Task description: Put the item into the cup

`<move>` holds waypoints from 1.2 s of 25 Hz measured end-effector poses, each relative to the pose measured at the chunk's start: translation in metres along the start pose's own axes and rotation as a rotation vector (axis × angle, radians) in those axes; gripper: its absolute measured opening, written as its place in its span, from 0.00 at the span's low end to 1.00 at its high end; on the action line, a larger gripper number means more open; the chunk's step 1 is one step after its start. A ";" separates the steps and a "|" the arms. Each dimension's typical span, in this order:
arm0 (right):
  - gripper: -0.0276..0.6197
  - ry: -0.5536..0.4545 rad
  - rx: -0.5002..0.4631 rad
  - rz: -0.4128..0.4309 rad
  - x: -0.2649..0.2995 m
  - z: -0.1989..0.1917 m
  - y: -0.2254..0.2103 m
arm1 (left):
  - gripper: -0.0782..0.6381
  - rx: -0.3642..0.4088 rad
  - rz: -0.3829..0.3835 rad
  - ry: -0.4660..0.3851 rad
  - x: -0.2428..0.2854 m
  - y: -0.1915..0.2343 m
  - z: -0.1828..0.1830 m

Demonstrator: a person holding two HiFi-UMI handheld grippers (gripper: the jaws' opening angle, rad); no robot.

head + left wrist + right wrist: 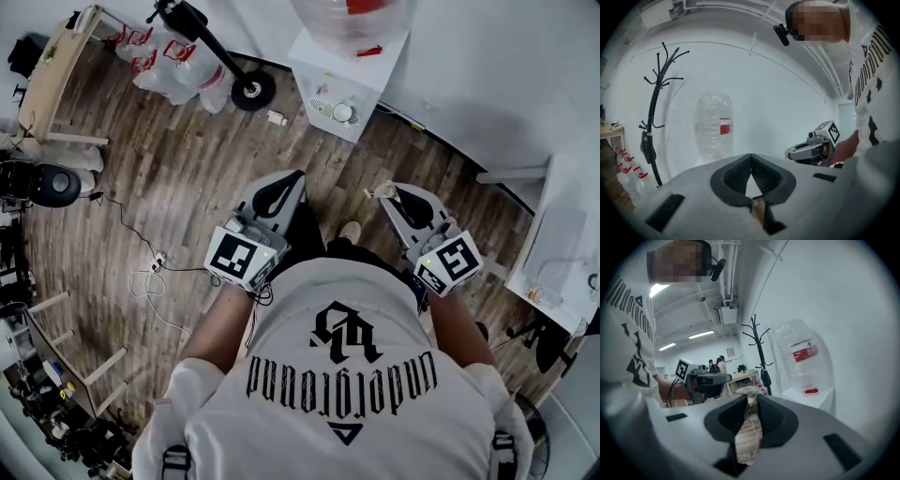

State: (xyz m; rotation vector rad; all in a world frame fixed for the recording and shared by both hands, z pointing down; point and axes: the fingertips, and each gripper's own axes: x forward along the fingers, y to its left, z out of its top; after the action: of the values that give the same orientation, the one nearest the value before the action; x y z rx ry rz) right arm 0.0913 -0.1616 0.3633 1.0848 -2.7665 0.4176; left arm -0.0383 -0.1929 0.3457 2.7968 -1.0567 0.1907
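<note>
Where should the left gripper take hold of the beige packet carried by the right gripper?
Probably its crumpled end, poking past the tips of the right gripper: the left gripper comes head-on, jaws across the thin faces. The rest of the beige packet hangs inside the gap.

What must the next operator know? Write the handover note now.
Left gripper: shut, empty.
Right gripper: shut on the tan paper item.
Both are held out over the wooden floor, facing the white stand that carries the big water bottle.
Cup: none clearly in view; a small round thing on the stand may be it.
Done: item is in the grip.
Left: find the cup and drop the item in.
</note>
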 end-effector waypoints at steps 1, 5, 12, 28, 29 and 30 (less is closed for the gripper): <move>0.14 0.006 -0.002 -0.005 0.006 -0.001 -0.003 | 0.12 -0.001 -0.008 0.005 0.004 0.005 -0.002; 0.14 0.029 0.035 -0.036 0.031 -0.007 -0.019 | 0.12 -0.004 -0.046 0.028 0.022 0.028 -0.012; 0.14 0.100 0.068 -0.086 0.080 -0.041 -0.053 | 0.12 -0.038 -0.100 0.075 0.051 0.078 -0.041; 0.15 0.303 0.101 -0.149 0.199 -0.189 -0.137 | 0.12 -0.048 -0.193 0.206 0.110 0.156 -0.168; 0.15 0.316 0.102 -0.150 0.203 -0.198 -0.141 | 0.12 -0.040 -0.201 0.208 0.112 0.159 -0.176; 0.15 0.327 0.102 -0.150 0.207 -0.207 -0.145 | 0.12 -0.033 -0.205 0.211 0.115 0.162 -0.184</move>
State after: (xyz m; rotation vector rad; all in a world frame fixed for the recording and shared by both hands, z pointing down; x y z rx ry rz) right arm 0.0451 -0.3333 0.6380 1.1229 -2.3847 0.6571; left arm -0.0725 -0.3540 0.5607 2.7563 -0.7146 0.4284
